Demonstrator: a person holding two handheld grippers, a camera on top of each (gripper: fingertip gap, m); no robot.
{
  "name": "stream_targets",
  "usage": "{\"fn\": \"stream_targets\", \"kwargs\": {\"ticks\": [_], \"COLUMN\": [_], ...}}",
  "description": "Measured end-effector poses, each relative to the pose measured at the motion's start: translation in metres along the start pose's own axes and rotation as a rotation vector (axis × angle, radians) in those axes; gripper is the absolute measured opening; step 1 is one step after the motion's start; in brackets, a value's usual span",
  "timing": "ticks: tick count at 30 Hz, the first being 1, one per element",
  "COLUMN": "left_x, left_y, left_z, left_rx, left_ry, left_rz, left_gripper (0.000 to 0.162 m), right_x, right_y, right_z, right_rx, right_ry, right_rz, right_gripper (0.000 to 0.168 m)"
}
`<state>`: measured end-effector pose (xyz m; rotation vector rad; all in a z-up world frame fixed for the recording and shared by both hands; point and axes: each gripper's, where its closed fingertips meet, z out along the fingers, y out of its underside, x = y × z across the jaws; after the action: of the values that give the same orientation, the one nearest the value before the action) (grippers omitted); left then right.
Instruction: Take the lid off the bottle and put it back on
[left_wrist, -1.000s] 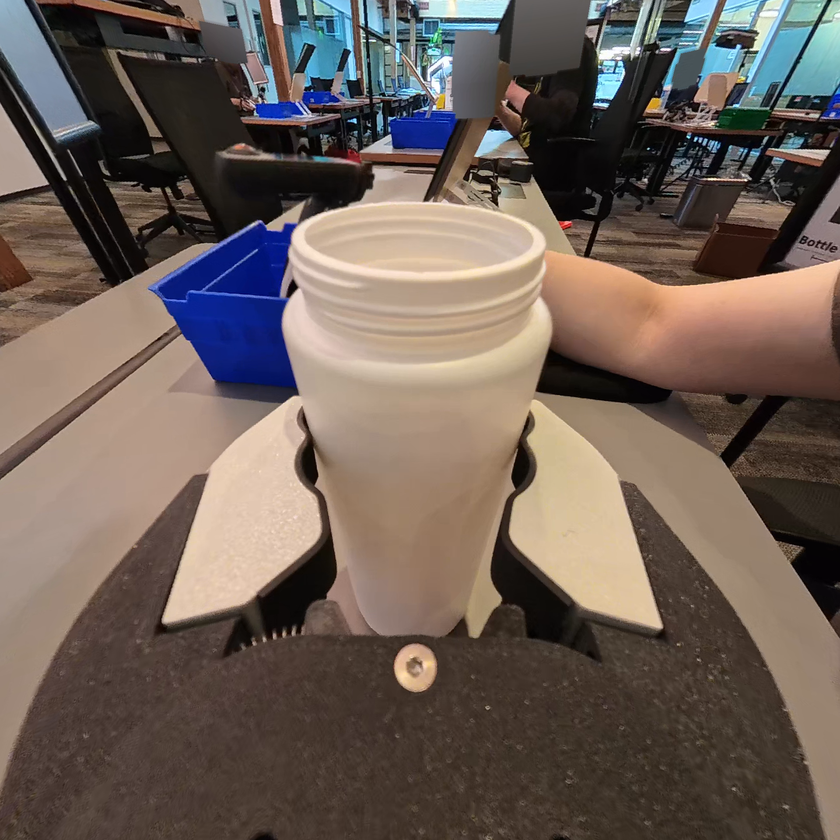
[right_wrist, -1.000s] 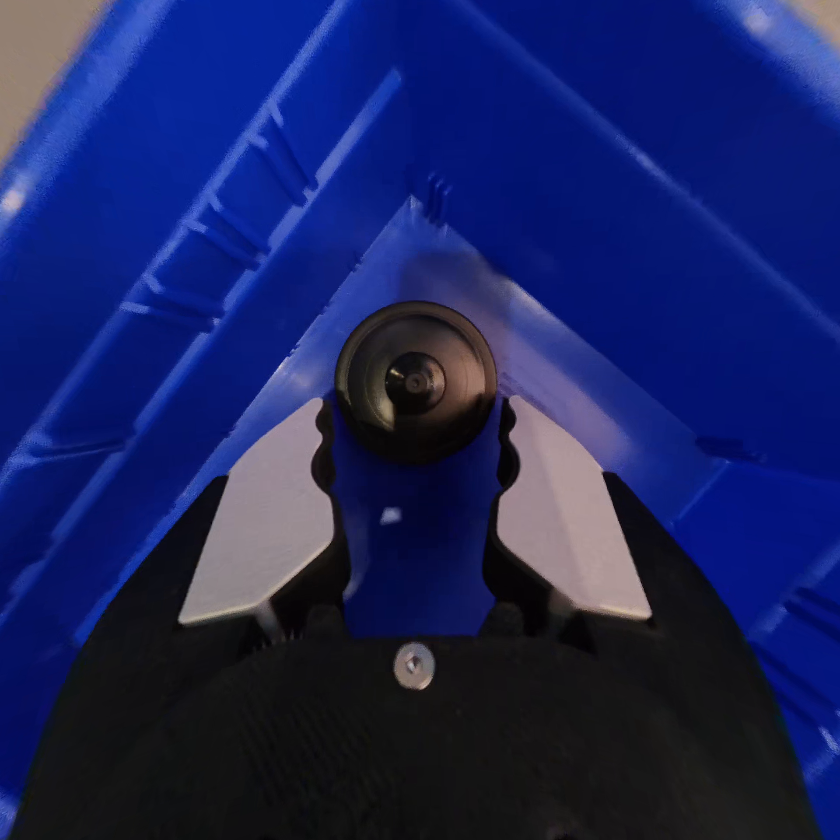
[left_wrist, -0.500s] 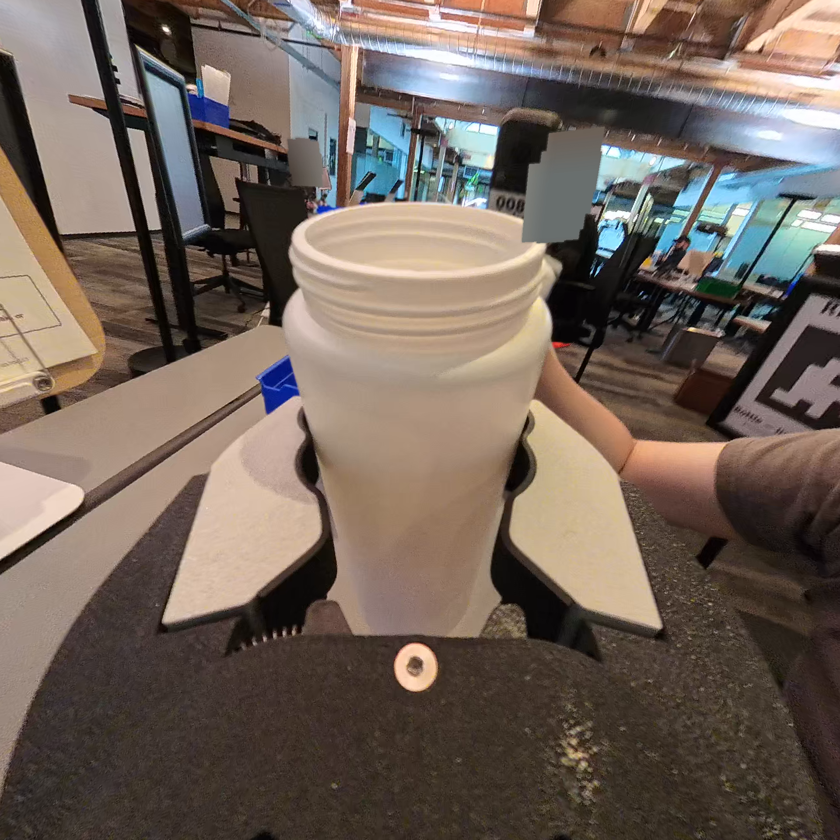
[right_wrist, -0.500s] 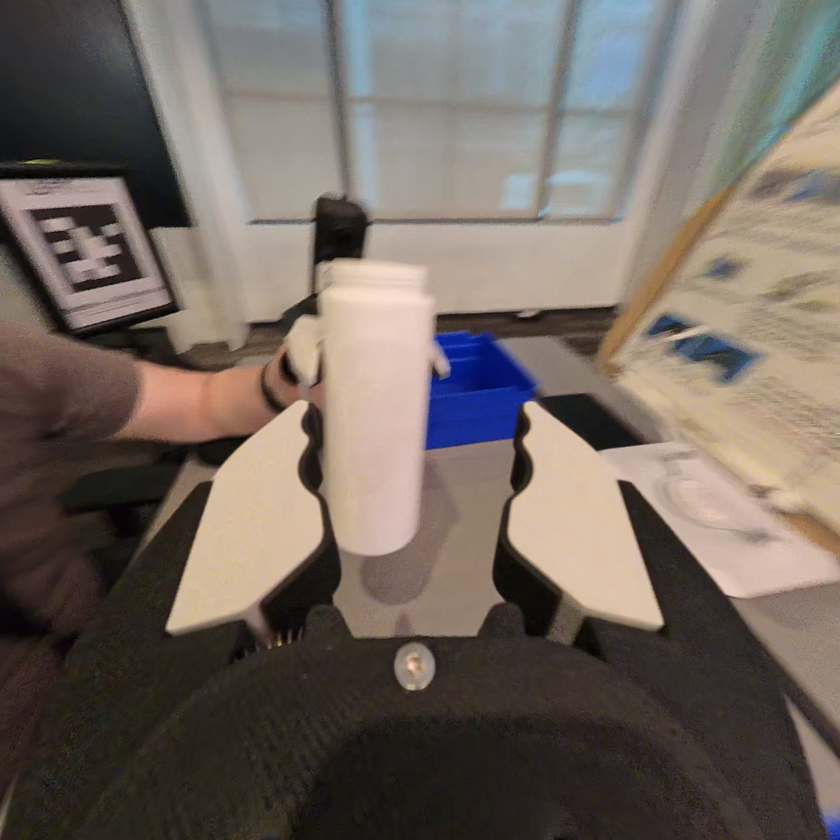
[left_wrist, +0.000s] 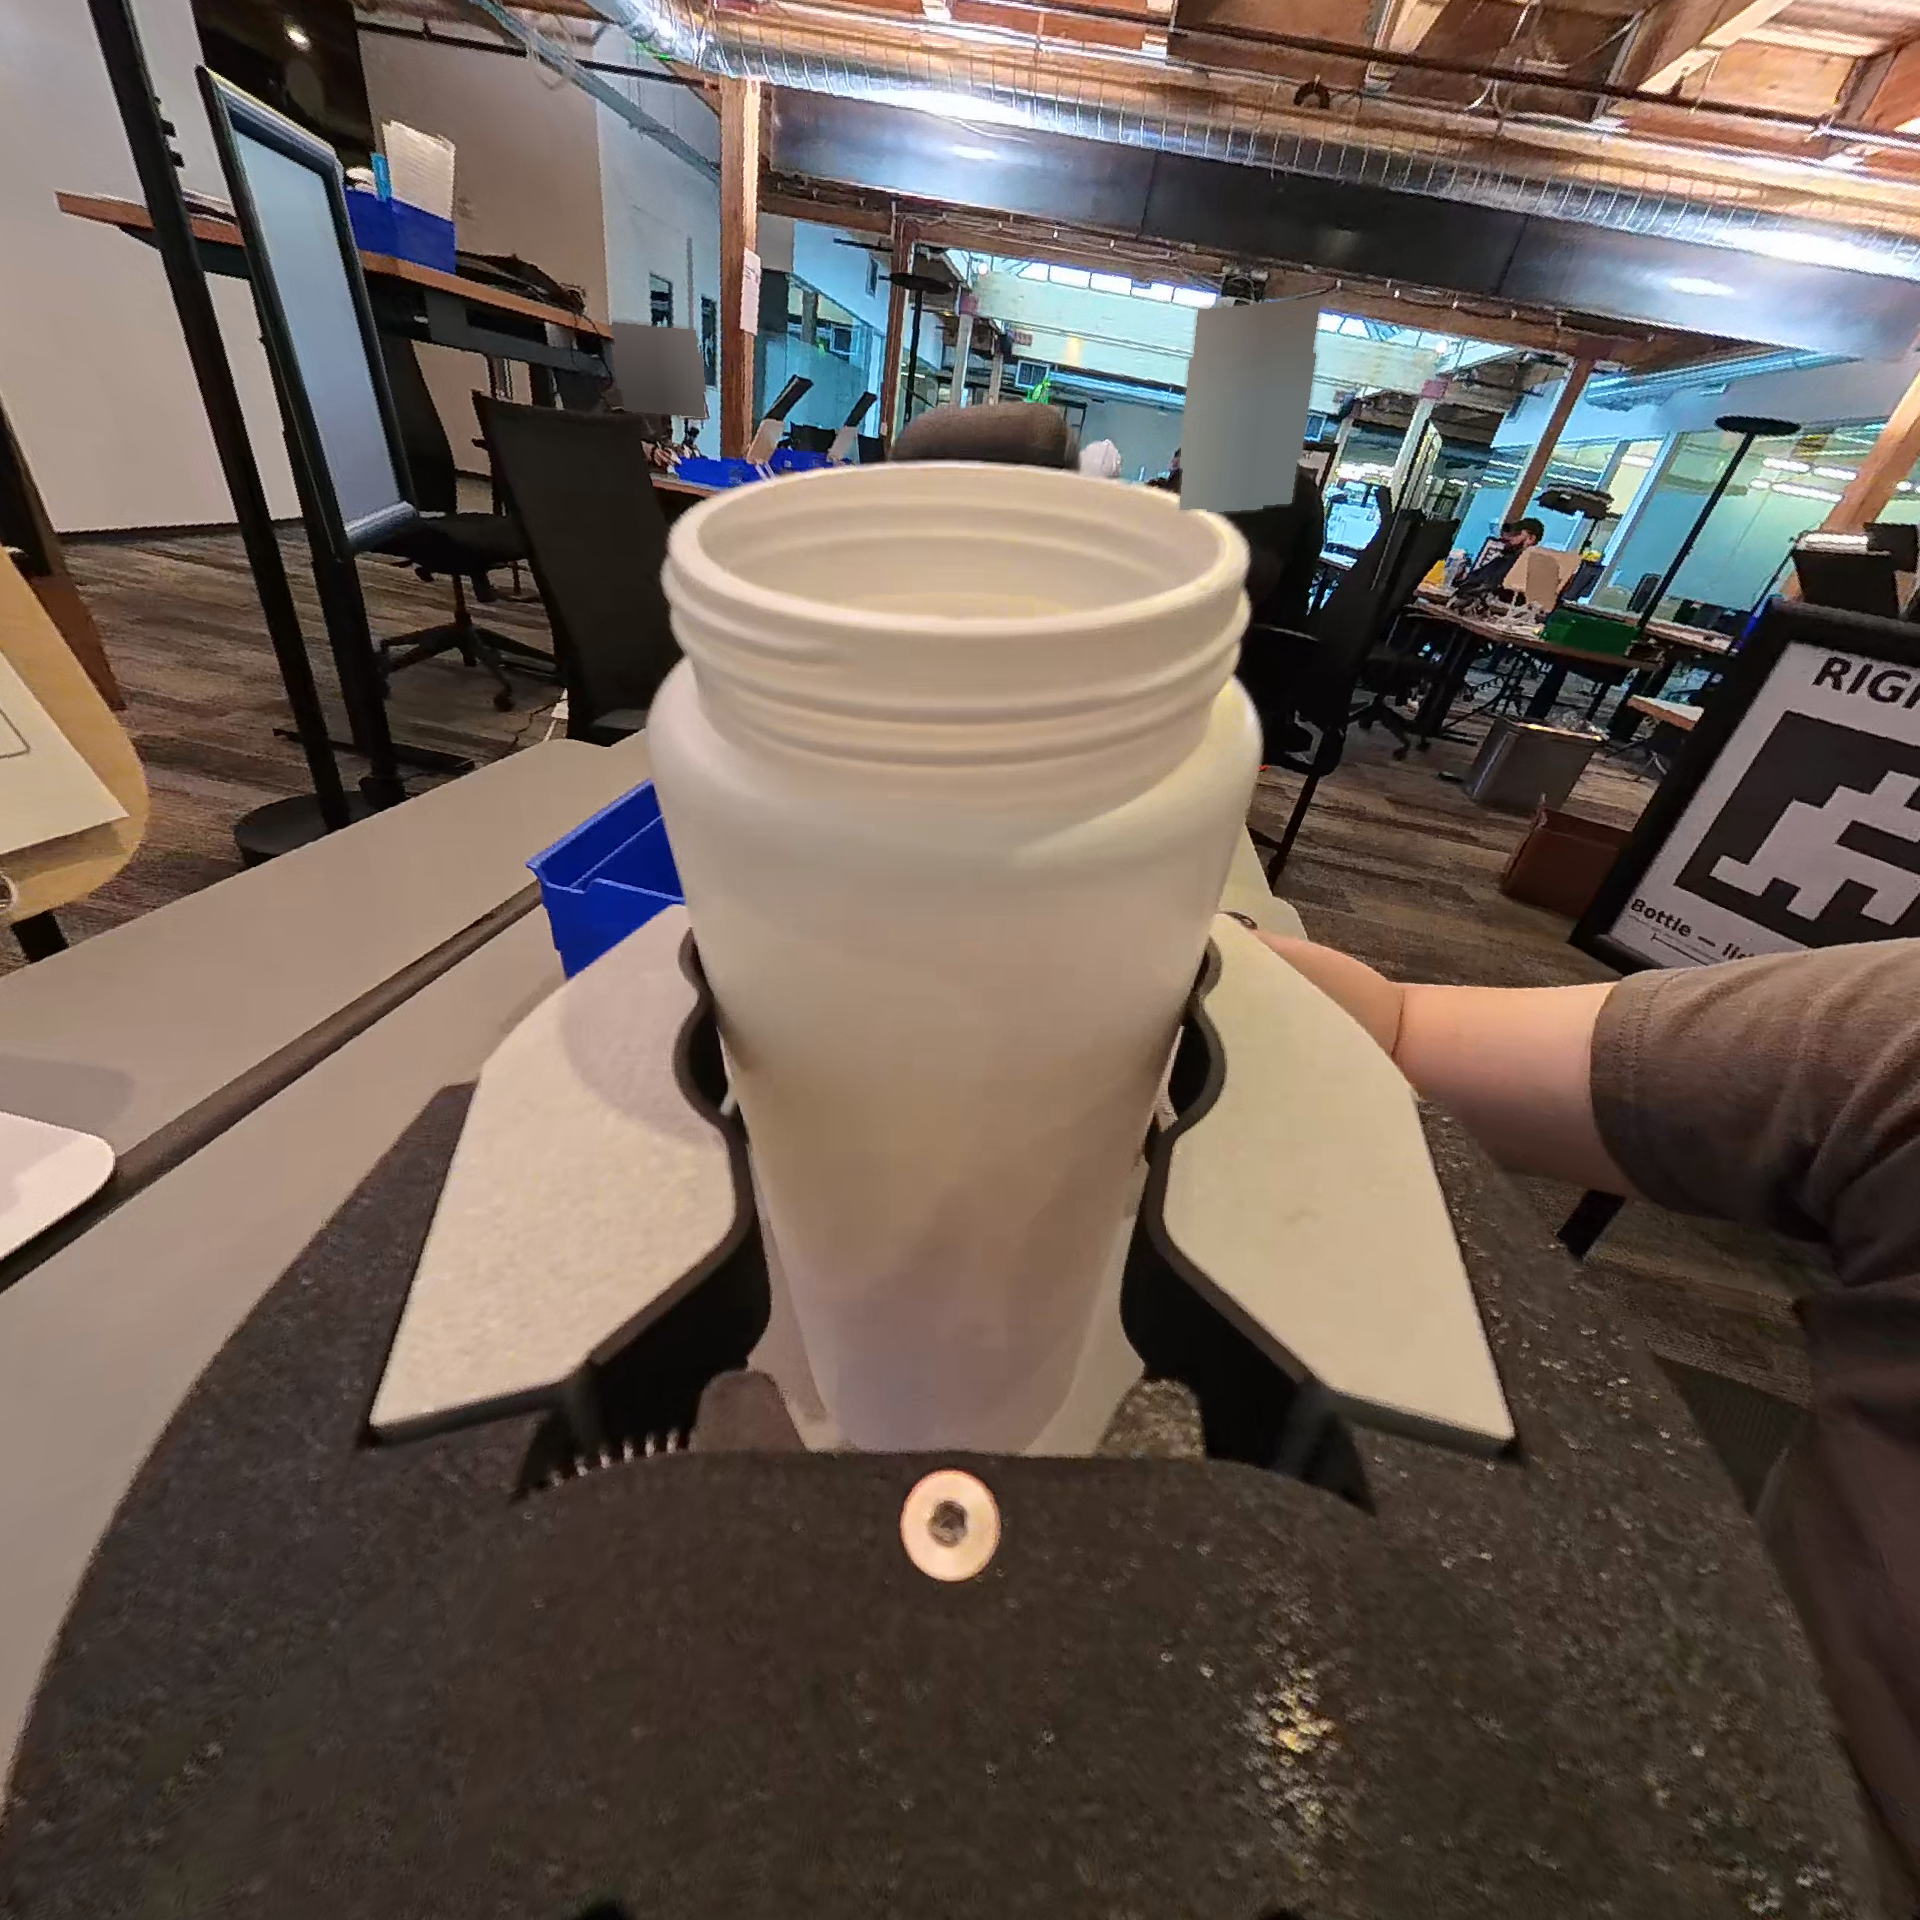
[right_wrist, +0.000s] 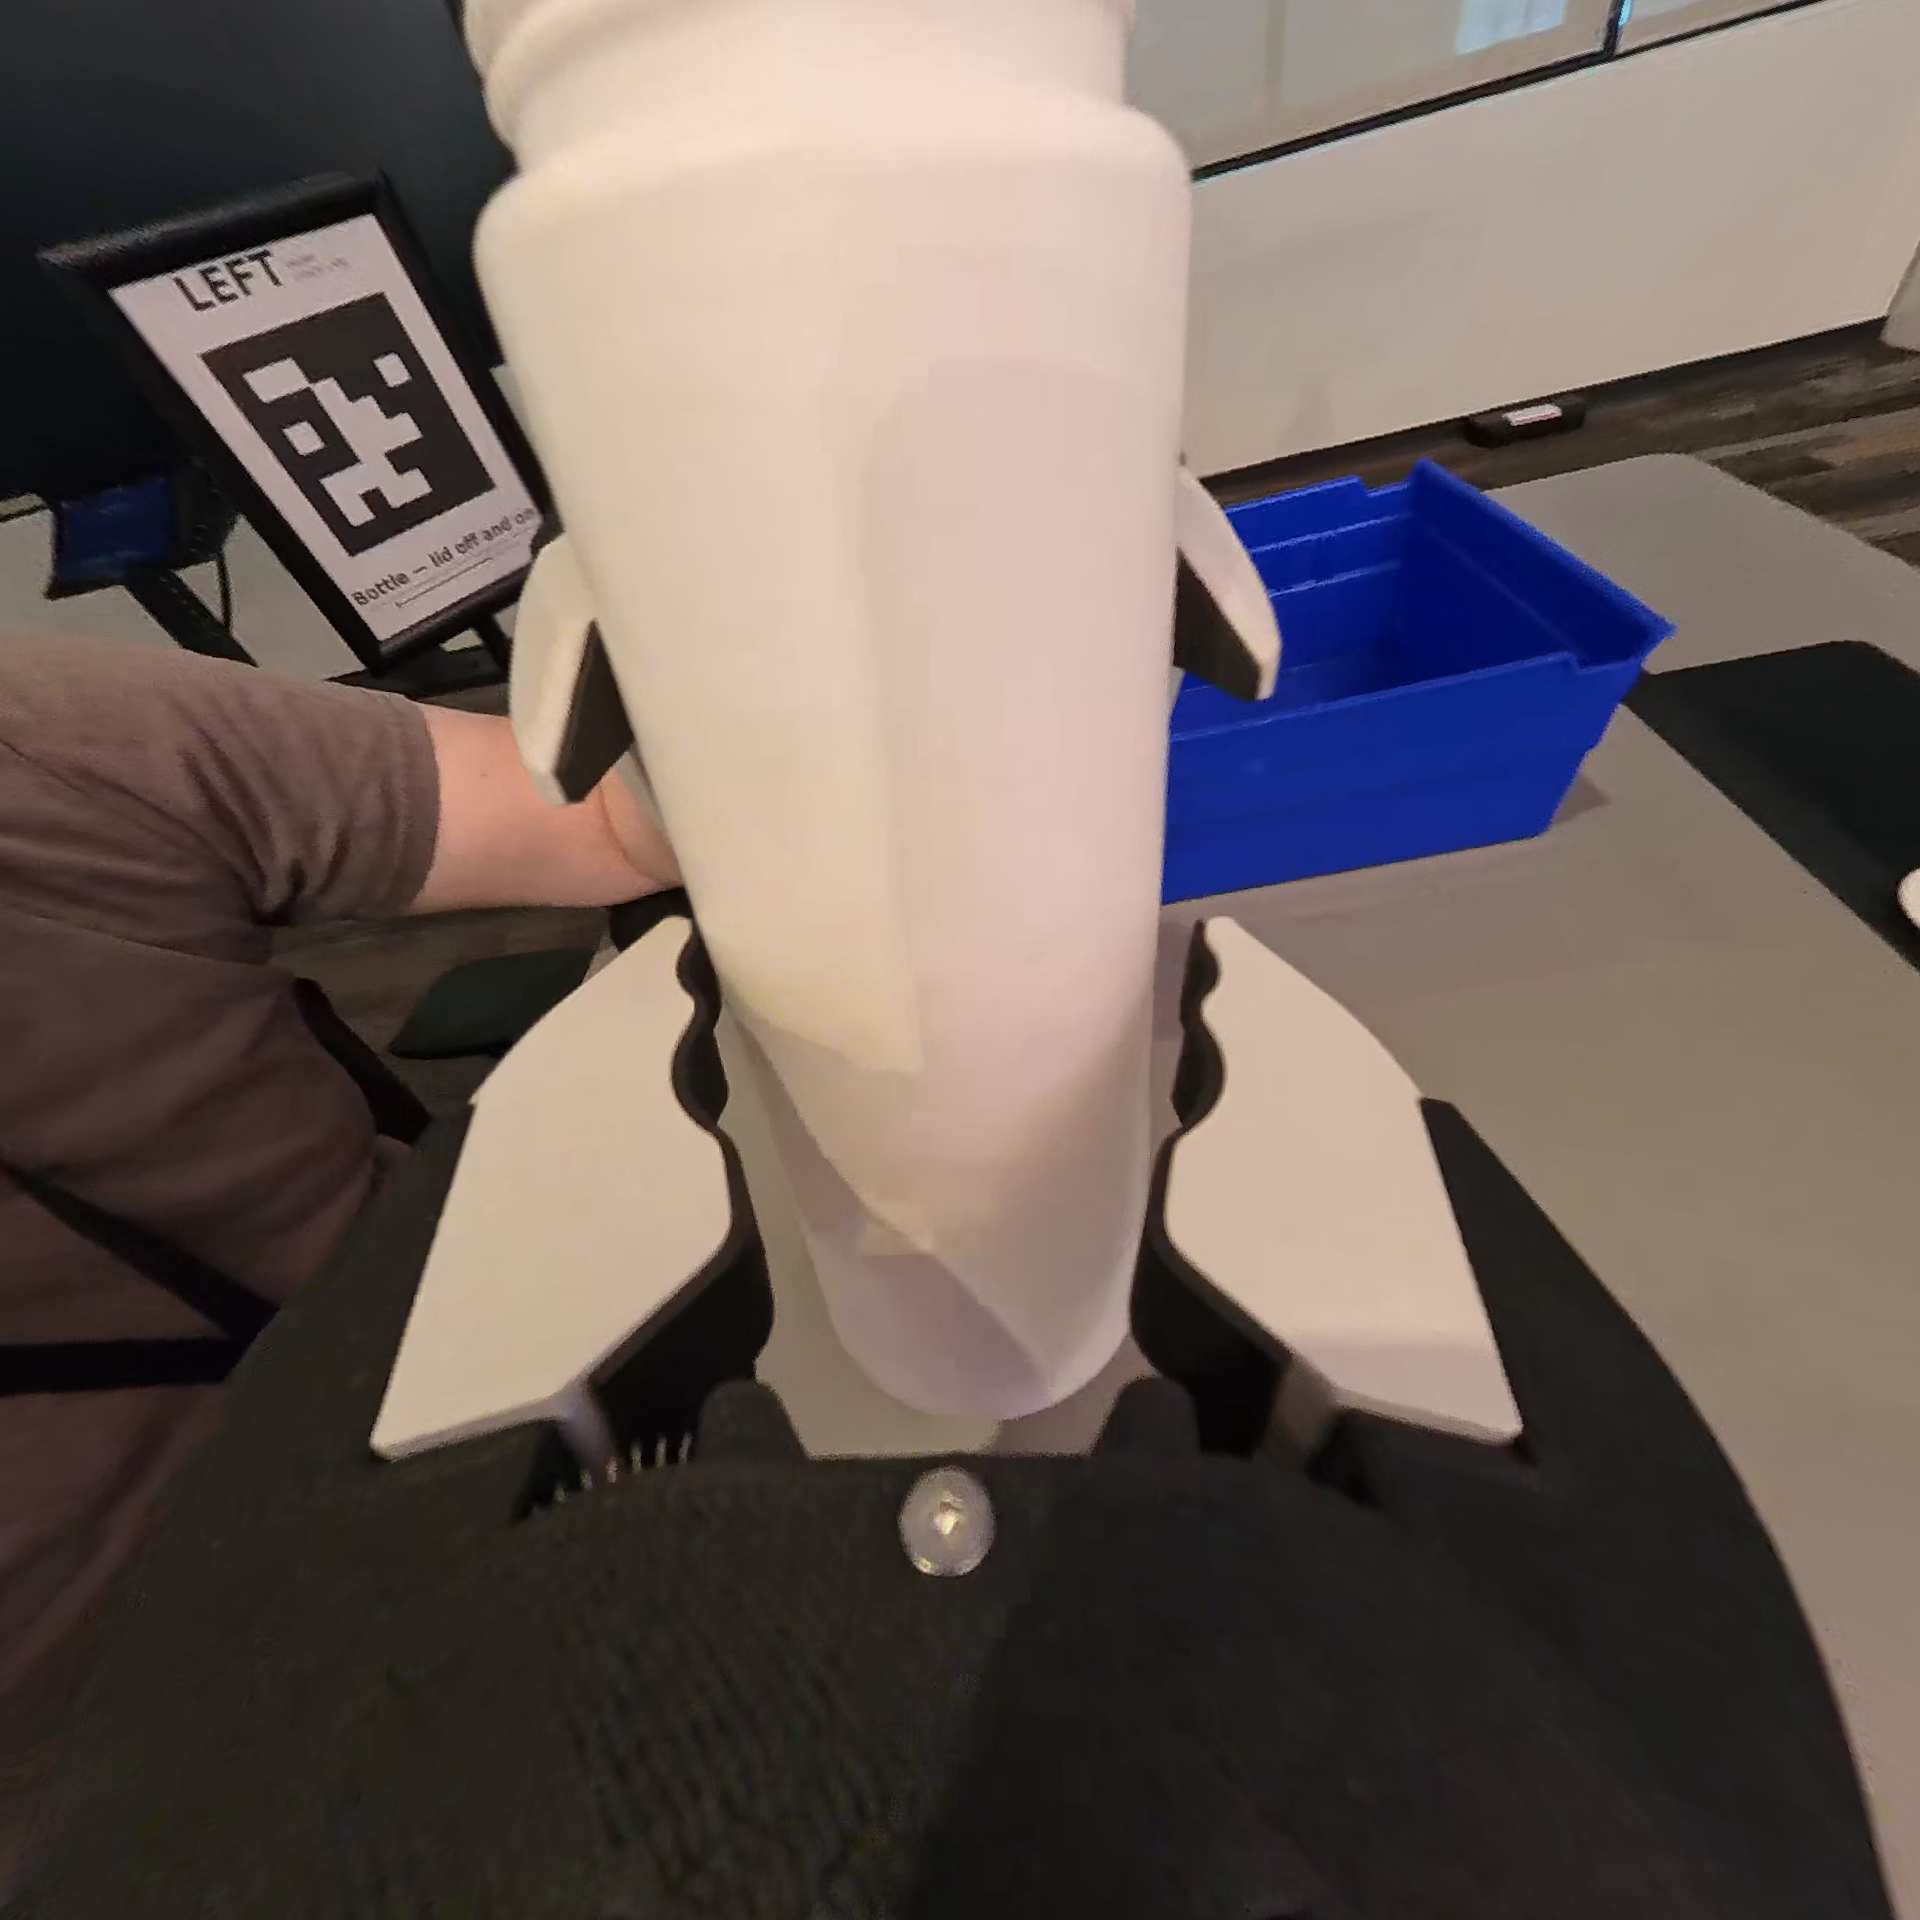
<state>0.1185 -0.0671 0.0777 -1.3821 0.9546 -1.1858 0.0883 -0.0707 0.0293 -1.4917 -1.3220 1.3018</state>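
A white bottle (left_wrist: 951, 935) is held upright in the left gripper (left_wrist: 945, 1049), its long axis running vertically and its open, threaded mouth pointing up toward the ceiling. No lid is seen on the mouth. The body of the bottle is clamped between the two pale fingers (left_wrist: 582, 1195) of the left gripper, whose notched inner edges are pressed against its sides.

In the right wrist view the same bottle (right_wrist: 852, 644) is seen from the opposite side, raised above the tabletop (right_wrist: 1507, 1091) and tilted slightly, with its base lowest and nearest the camera. The left gripper (right_wrist: 883, 644) is seen farther off gripping it around the middle. The right gripper (right_wrist: 940, 1023) is spread wide, nothing grasped; the lower end of the bottle lies in the gap between its fingers (right_wrist: 582, 1195), and whether they touch it cannot be told.

Beyond the right gripper and to its right, a blue bin (right_wrist: 1403, 707) is set on the grey tabletop. A framed sign with a black and white marker (right_wrist: 322, 436) is stood beyond it to the left. A forearm in a brown sleeve (right_wrist: 208, 790) is extended from the left.

In the left wrist view the blue bin (left_wrist: 613, 883) is partly hidden behind the bottle, and an open office with desks, black chairs (left_wrist: 561, 561) and exposed ceiling beams is seen beyond.
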Motion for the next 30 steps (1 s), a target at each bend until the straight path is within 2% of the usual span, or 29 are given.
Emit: {"fn": "stream_targets", "kwargs": {"ticks": [1, 6, 9, 12, 15, 18, 22, 26, 28, 30], "left_x": [-0.001, 0.002, 0.006, 0.004, 0.0, -0.004, -0.007, -0.009, -0.008, -0.009], "left_y": [0.0, -0.002, -0.015, -0.034, -0.05, -0.058, -0.064, -0.069, -0.073, -0.076], "left_z": [0.0, -0.001, -0.007, -0.022, -0.037, -0.045, -0.049, -0.057, -0.061, -0.065], "left_rx": [0.002, 0.01, 0.042, 0.079, 0.104, 0.126, 0.164, 0.167, 0.165, 0.166], "left_ry": [-0.003, 0.02, 0.027, -0.023, -0.08, -0.12, -0.114, -0.126, -0.133, -0.15], "left_rz": [0.0, 0.01, 0.019, 0.077, 0.128, 0.138, 0.101, 0.106, 0.121, 0.129], "left_gripper": [0.085, 0.086, 0.095, 0.099, 0.093, 0.088, 0.084, 0.084, 0.081, 0.079], "right_x": [-0.001, -0.003, 0.0, 0.014, 0.051, 0.085, 0.115, 0.119, 0.114, 0.114], "right_y": [0.0, -0.002, -0.012, -0.033, -0.035, 0.011, 0.094, 0.173, 0.197, 0.207], "right_z": [0.001, 0.0, -0.014, -0.062, -0.15, -0.238, -0.306, -0.33, -0.331, -0.328], "right_rx": [0.007, 0.002, -0.004, 0.001, -0.047, -0.179, -0.403, -0.708, -0.835, -0.883], "right_ry": [-0.006, -0.005, 0.05, 0.202, 0.537, 0.862, 1.102, 1.162, 1.156, 1.148], "right_rz": [-0.01, -0.039, -0.058, -0.08, 0.018, 0.314, 0.655, 0.911, 0.985, 1.013], "right_gripper": [0.082, 0.081, 0.081, 0.081, 0.081, 0.081, 0.081, 0.081, 0.081, 0.081]}}
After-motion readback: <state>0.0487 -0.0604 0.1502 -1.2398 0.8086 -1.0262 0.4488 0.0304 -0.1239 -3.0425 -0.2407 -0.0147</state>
